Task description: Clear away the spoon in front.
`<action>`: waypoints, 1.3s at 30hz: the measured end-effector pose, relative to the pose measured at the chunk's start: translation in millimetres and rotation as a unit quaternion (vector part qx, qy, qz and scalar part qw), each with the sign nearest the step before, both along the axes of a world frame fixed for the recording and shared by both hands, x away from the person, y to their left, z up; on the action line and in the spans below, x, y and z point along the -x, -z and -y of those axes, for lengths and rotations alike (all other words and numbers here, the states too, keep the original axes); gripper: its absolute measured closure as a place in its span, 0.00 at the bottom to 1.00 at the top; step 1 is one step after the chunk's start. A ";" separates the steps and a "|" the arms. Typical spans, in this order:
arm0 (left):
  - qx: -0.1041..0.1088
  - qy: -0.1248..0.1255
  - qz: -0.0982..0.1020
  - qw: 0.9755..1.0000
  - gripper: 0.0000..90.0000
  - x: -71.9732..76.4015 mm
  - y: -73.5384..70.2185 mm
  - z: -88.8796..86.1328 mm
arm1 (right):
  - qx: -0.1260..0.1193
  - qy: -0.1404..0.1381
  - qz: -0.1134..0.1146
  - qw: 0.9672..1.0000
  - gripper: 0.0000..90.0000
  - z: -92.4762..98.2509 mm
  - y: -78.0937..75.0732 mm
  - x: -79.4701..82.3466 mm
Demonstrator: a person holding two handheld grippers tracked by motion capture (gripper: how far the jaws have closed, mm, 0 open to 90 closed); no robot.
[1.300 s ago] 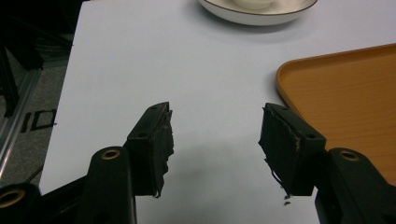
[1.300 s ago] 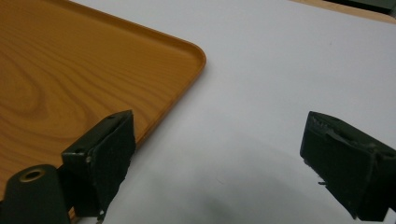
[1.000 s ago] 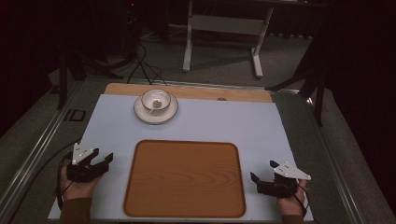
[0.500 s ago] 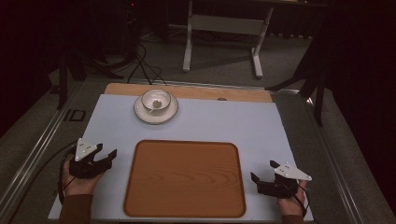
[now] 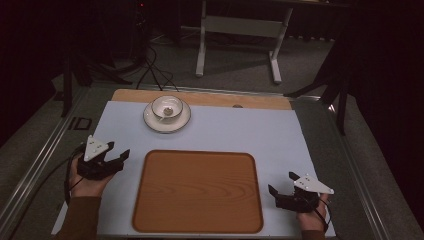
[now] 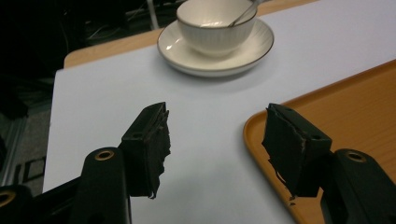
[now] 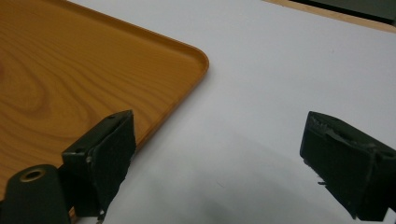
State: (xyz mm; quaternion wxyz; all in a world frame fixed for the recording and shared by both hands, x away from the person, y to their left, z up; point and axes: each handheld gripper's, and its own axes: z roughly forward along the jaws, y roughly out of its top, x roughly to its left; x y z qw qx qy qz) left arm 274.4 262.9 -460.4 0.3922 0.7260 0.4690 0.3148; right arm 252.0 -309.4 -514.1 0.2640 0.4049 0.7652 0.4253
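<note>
White table cover [image 5: 240,131] holds 1 cream ribbed cup on a saucer [image 5: 167,113], far behind the wooden tray [image 5: 198,190]. Both the left gripper [image 5: 121,159] and right gripper [image 5: 281,189] are wide open, empty. Reach slowly; grab the saucer's rim level.

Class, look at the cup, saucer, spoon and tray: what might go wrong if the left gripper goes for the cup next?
1. The spoon leans loose in the cup; a jaw knocking it might flip it out.
2. The cup only rests on the saucer, so lifting the saucer alone could tip it.
3. The left gripper sits close beside the tray; its jaws may catch the rim.
</note>
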 end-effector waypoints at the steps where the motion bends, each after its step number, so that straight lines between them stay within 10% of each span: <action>1: 0.000 0.000 0.000 1.000 0.44 0.0 0.0 0.0 | 0.001 -0.001 0.000 1.000 0.12 -0.1 0.1 -0.1; 39: -0.017 0.040 0.014 0.999 0.46 -57.6 -31.2 32.6 | -0.001 -0.006 0.001 1.000 0.12 -0.2 0.4 -0.2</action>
